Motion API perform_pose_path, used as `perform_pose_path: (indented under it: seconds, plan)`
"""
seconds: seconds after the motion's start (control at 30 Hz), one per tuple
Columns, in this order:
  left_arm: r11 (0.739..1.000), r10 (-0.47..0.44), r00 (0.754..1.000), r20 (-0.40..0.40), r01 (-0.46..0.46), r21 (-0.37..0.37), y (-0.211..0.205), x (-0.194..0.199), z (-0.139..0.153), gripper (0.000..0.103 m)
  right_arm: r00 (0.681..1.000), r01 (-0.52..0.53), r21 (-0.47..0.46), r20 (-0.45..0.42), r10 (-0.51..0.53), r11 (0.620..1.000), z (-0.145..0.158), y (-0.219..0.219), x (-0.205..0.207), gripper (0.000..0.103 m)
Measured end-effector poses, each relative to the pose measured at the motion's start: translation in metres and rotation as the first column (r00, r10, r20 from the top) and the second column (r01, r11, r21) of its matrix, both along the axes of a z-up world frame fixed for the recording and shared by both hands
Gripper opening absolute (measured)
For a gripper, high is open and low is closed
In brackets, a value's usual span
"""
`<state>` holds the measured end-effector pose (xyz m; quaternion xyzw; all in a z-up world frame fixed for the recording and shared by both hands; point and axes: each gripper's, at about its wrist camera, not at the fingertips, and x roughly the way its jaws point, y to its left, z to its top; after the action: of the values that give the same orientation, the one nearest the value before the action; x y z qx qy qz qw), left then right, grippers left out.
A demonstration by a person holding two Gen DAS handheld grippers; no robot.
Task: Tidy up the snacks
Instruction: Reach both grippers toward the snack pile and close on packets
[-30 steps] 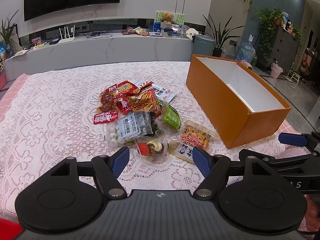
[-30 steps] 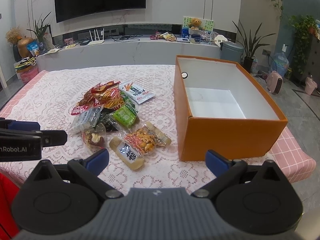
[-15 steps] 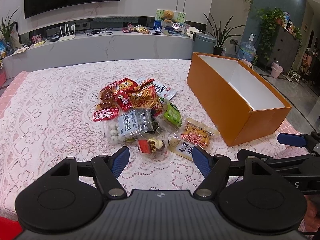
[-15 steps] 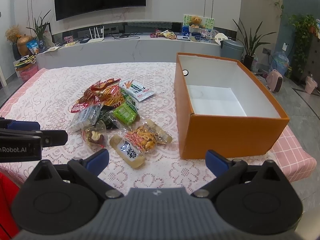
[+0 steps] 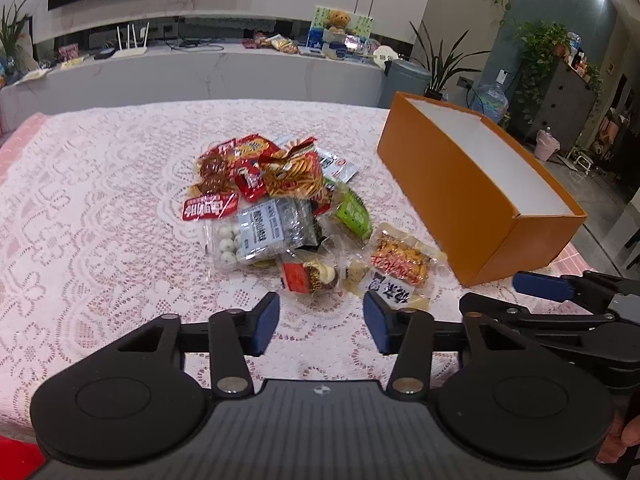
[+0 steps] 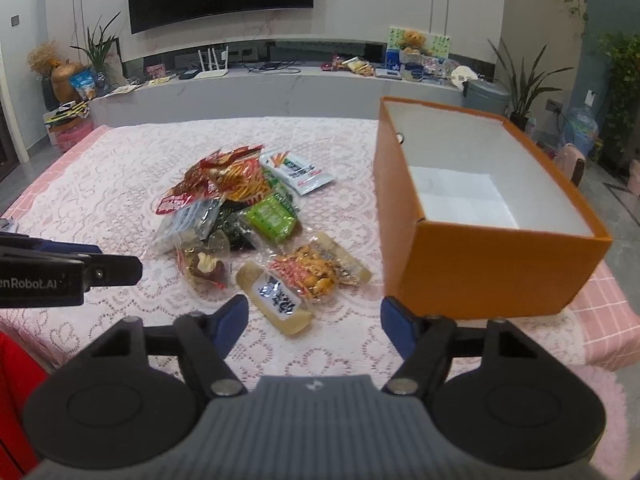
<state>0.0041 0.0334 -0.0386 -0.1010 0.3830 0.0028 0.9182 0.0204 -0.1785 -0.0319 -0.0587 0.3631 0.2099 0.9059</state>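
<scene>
A pile of snack packets (image 5: 280, 208) (image 6: 248, 216) lies mid-table on the pink lace cloth: red and orange bags at the back, a green packet (image 6: 272, 220), a clear bag of white balls (image 5: 248, 236) and a beige bar packet (image 6: 280, 300) at the front. An orange box (image 5: 460, 196) (image 6: 492, 272) with a white inside stands open to the right. My left gripper (image 5: 322, 320) hovers just short of the pile, its jaws closing with nothing between them. My right gripper (image 6: 314, 320) hangs before the beige packet, jaws also closing, nothing held.
The table's near edge (image 6: 600, 344) drops off at the lower right. Beyond the table runs a long grey counter (image 5: 200, 72) with a router, a plush bear and clutter. A grey bin (image 6: 486, 96), plants and a water jug (image 5: 490, 100) stand right of it.
Both pairs of jaws have narrowed. The left gripper has sunk and come closer to the pile; the right has hardly moved.
</scene>
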Motion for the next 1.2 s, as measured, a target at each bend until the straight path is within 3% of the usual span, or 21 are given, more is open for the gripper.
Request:
perform_pose_path:
  seconds: [0.07,0.13,0.27,0.47,0.57,0.77,0.87,1.0,1.2]
  plan:
    - [1.000,0.017,1.000,-0.004,-0.017,0.001,0.003,0.003,-0.003,0.060,1.000,-0.021,0.000,-0.006,0.021,1.000,-0.004,0.006,0.004,0.060]
    - [1.000,0.025,1.000,-0.012,-0.025,-0.004,0.005,0.008,-0.006,0.067,0.999,-0.040,-0.004,-0.002,0.040,0.999,-0.008,0.012,0.007,0.058]
    - [0.999,0.023,0.999,-0.028,-0.024,-0.027,0.007,0.023,-0.014,0.072,0.997,-0.075,-0.039,0.018,0.076,0.996,-0.017,0.027,0.018,0.057]
    - [0.999,0.031,0.999,-0.030,-0.032,-0.028,0.005,0.047,-0.031,0.081,0.998,-0.060,-0.099,0.007,0.061,0.993,-0.041,0.040,0.038,0.065]
    - [0.997,0.048,0.998,-0.045,-0.050,-0.050,0.006,0.058,-0.042,0.081,1.000,-0.010,-0.070,-0.021,0.009,0.998,-0.051,0.038,0.048,0.072]
    - [0.997,0.052,0.996,-0.076,-0.056,-0.055,0.006,0.071,-0.056,0.081,0.996,0.070,-0.016,-0.052,-0.071,0.997,-0.064,0.031,0.062,0.072]
    - [0.997,0.047,0.996,-0.082,-0.052,-0.055,0.006,0.078,-0.059,0.081,0.994,0.086,0.016,-0.074,-0.084,0.996,-0.069,0.028,0.070,0.079]
    - [0.998,0.042,0.996,-0.083,-0.045,-0.036,0.003,0.082,-0.063,0.081,0.990,0.097,0.044,-0.105,-0.092,0.994,-0.079,0.029,0.078,0.080]
    - [0.999,0.035,0.994,-0.101,-0.037,-0.012,0.000,0.087,-0.066,0.076,0.994,0.081,0.054,-0.075,-0.076,0.995,-0.087,0.035,0.080,0.080]
